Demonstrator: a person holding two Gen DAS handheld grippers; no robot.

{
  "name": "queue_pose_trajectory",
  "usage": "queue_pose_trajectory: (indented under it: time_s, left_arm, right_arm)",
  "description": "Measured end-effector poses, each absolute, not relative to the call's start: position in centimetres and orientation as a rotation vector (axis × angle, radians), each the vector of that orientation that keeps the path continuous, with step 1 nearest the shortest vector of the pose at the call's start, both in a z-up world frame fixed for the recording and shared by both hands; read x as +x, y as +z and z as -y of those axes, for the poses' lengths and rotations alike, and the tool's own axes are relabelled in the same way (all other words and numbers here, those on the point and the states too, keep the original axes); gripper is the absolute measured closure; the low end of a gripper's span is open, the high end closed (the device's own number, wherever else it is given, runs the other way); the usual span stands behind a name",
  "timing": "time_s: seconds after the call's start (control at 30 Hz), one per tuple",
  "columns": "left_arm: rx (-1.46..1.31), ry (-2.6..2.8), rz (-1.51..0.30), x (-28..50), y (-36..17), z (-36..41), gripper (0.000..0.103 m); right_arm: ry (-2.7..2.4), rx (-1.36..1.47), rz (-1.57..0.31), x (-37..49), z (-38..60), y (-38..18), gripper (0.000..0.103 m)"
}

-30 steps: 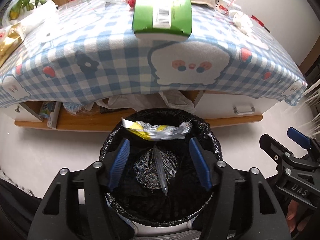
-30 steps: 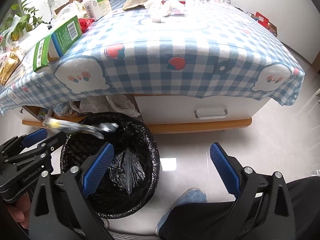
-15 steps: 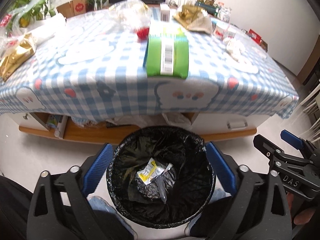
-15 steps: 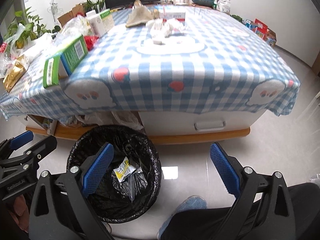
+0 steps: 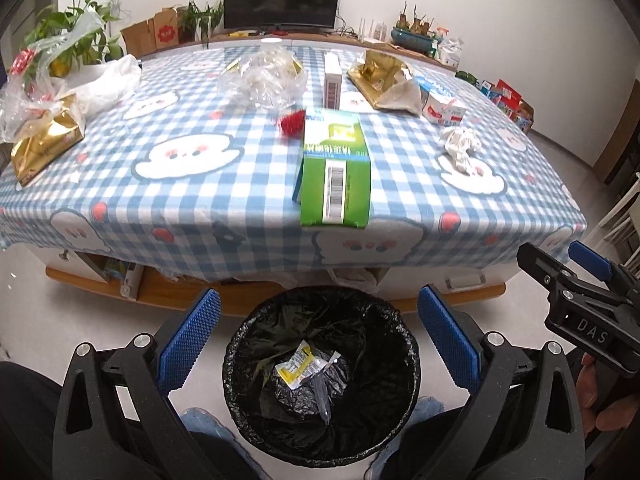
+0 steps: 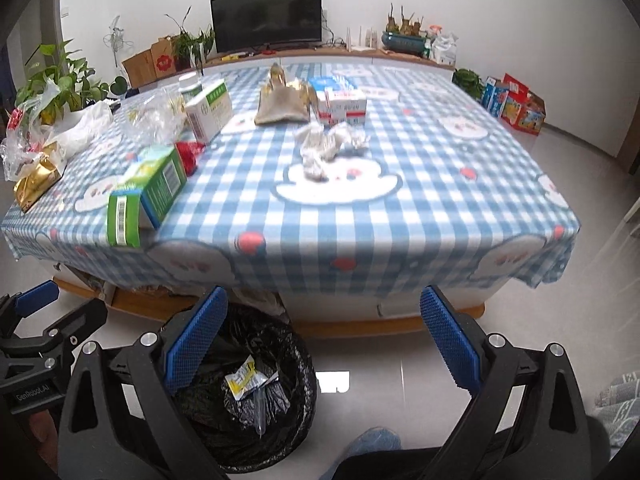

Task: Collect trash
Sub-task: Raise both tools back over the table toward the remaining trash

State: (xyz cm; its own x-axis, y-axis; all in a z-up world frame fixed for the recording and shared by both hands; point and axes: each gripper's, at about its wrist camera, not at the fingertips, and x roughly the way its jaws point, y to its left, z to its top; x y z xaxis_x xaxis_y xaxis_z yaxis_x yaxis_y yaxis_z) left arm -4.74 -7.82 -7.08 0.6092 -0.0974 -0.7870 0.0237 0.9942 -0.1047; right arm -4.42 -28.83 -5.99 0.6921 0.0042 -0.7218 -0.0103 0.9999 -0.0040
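Drop step done, I judge: yellow-and-white crinkled wrapper (image 5: 301,365) lies in the black-bagged round bin (image 5: 320,384) on the floor. My left gripper (image 5: 318,338) has just been spreading its jaws, nothing between them; right gripper (image 6: 322,344) jaws also spread wide and empty. Next I need to reach the checked-cloth surface (image 5: 248,196) for the green-and-white carton (image 5: 335,176), nearest the edge. Readable: "DAS" on the right gripper's body, a barcode on the carton.
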Motion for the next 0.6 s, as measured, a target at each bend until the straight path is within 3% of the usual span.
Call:
queue_pose_trajectory:
  time_s: [0.6]
  left_arm:
    - [-0.092,-0.071,-0.938,2.3,-4.8,8.1,0.006]
  right_arm:
    - [0.013,0.021,-0.792,3.5,30.5,-4.0,0.01]
